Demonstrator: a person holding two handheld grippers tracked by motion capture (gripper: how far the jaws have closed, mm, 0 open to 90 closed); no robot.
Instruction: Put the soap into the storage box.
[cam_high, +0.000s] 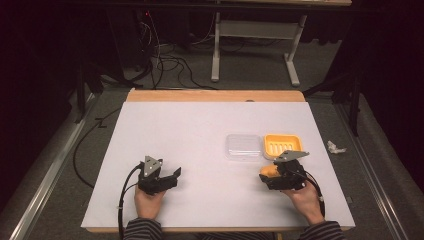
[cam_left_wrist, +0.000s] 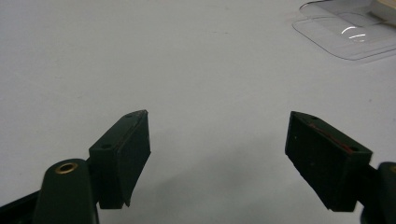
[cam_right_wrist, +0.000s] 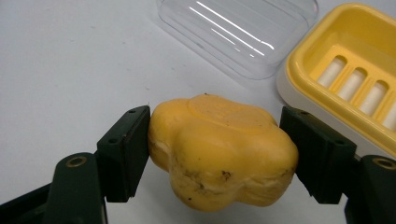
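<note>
A lumpy yellow soap bar (cam_right_wrist: 224, 149) sits between the pads of my right gripper (cam_right_wrist: 215, 122), which press on both its sides just above the white table. In the high view this right gripper (cam_high: 269, 176) holds the soap bar (cam_high: 268, 171) near the table's front right. Just beyond it a yellow slotted soap dish (cam_right_wrist: 303, 60) lies beside a clear plastic lid (cam_right_wrist: 243, 28). My left gripper (cam_high: 172, 176) rests at the front left. Its jaws stand wide apart in the left gripper view (cam_left_wrist: 217, 123), with only bare table between them.
The soap dish (cam_high: 282, 145) and clear lid (cam_high: 243, 146) lie side by side right of the table's centre. A wooden strip (cam_high: 215, 95) marks the far edge. A crumpled white scrap (cam_high: 335, 147) lies on the floor at right. Cables (cam_high: 165, 62) trail behind the table.
</note>
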